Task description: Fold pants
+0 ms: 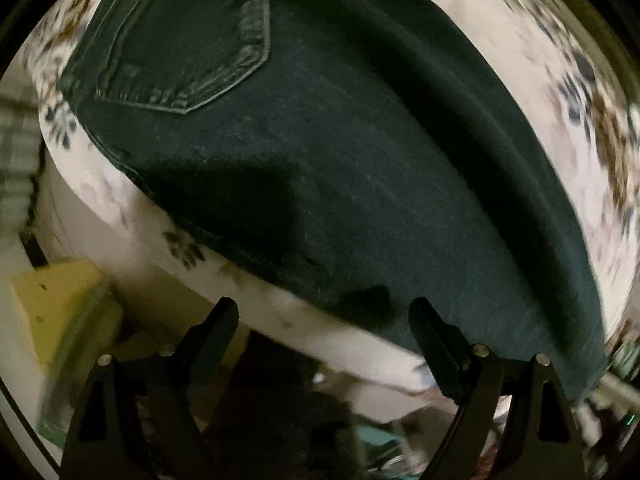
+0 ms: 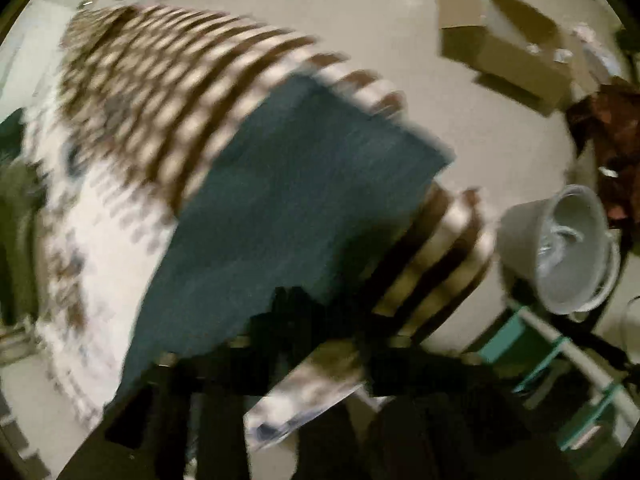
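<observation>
One pair of dark jeans (image 1: 340,168) lies flat on a bed with a floral sheet (image 1: 532,40). In the left wrist view the back pocket (image 1: 188,44) sits at upper left, and the jeans' long axis runs from there down to the lower right, along the near edge of the bed. The left gripper (image 1: 324,312) hangs just above that edge with its jaws spread wide and nothing between them.

In the right wrist view the picture is smeared. A leg end of the jeans (image 2: 304,184) points to the upper right, over a brown striped blanket (image 2: 168,80). The right gripper (image 2: 316,312) is too blurred to tell whether it is released or clenched. Farther right, a cardboard box (image 2: 504,44) and a grey bucket (image 2: 560,248) sit on the floor.
</observation>
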Demonstrator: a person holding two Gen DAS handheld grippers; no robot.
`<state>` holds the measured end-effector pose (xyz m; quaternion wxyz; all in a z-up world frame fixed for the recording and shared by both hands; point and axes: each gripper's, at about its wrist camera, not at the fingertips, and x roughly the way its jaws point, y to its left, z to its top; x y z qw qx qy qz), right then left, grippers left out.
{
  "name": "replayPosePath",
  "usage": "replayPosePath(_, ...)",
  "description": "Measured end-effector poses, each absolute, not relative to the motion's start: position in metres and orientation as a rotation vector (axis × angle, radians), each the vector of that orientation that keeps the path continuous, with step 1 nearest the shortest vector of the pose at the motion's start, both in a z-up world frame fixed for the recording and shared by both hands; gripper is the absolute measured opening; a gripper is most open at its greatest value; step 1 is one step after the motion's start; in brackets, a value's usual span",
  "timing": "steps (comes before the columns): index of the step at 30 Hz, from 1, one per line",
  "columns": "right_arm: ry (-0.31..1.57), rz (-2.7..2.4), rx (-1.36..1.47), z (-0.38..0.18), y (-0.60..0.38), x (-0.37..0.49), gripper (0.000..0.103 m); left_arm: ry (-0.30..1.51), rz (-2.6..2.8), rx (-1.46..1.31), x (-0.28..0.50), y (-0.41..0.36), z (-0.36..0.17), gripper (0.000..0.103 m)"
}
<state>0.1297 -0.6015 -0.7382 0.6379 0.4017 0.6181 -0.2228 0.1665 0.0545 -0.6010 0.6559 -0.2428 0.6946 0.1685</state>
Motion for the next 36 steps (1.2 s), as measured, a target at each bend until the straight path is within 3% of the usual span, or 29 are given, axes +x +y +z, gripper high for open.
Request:
replayPosePath(4,1.465,-0.333,1.031,-0.751,-0.538,0.127,0.041,1.547,0.428,-0.642,0.171,0.060,-0.614,0.086)
replayPosePath(5,1.478,-0.310,1.055,-0.757,-0.525,0.127,0.041,1.530,0.434,-0.664,0.172,0.061,-0.617,0.081)
replayPosePath(6,1.492,-0.297,1.074,-0.765,-0.511,0.126,0.041,1.528,0.452,-0.665,0.172,0.064,-0.619,0.058)
replayPosePath(7,1.508,-0.295,1.091,-0.773,-0.500,0.126,0.041,1.531,0.471,-0.649,0.170,0.065,-0.620,0.046)
replayPosePath(8,1.521,-0.301,1.113,-0.781,-0.493,0.126,0.041,1.520,0.481,-0.639,0.177,0.065,-0.623,0.043)
replayPosePath(10,1.523,-0.340,1.144,-0.793,-0.484,0.123,0.039,1.501,0.491,-0.621,0.175,0.061,-0.617,0.022)
replayPosePath(12,1.502,-0.418,1.183,-0.798,-0.483,0.113,0.010,1.479,0.483,-0.617,0.168,0.065,-0.613,0.013)
replayPosePath(14,1.486,-0.460,1.185,-0.797,-0.484,0.105,0.003,1.452,0.458,-0.629,0.159,0.065,-0.608,0.008)
replayPosePath(16,1.469,-0.457,1.172,-0.788,-0.485,0.100,0.002,1.432,0.431,-0.628,0.154,0.069,-0.602,0.004)
replayPosePath(22,1.503,-0.408,1.084,-0.762,-0.485,0.102,0.002,1.399,0.381,-0.629,0.128,0.071,-0.568,0.004)
replayPosePath(28,1.618,-0.366,0.982,-0.777,-0.480,0.114,0.002,1.493,0.389,-0.614,0.145,0.072,-0.603,0.008)
replayPosePath(31,1.716,-0.312,0.870,-0.776,-0.471,0.131,0.015,1.502,0.376,-0.696,0.148,0.080,-0.601,0.009)
replayPosePath(33,1.731,-0.219,0.816,-0.759,-0.455,0.145,0.044,1.469,0.372,-0.716,0.145,0.086,-0.586,0.009)
replayPosePath(35,1.738,-0.115,0.744,-0.736,-0.431,0.160,0.053,1.436,0.397,-0.694,0.144,0.097,-0.569,0.020)
replayPosePath(36,1.751,-0.044,0.712,-0.726,-0.411,0.171,0.055,1.412,0.403,-0.687,0.145,0.097,-0.557,0.035)
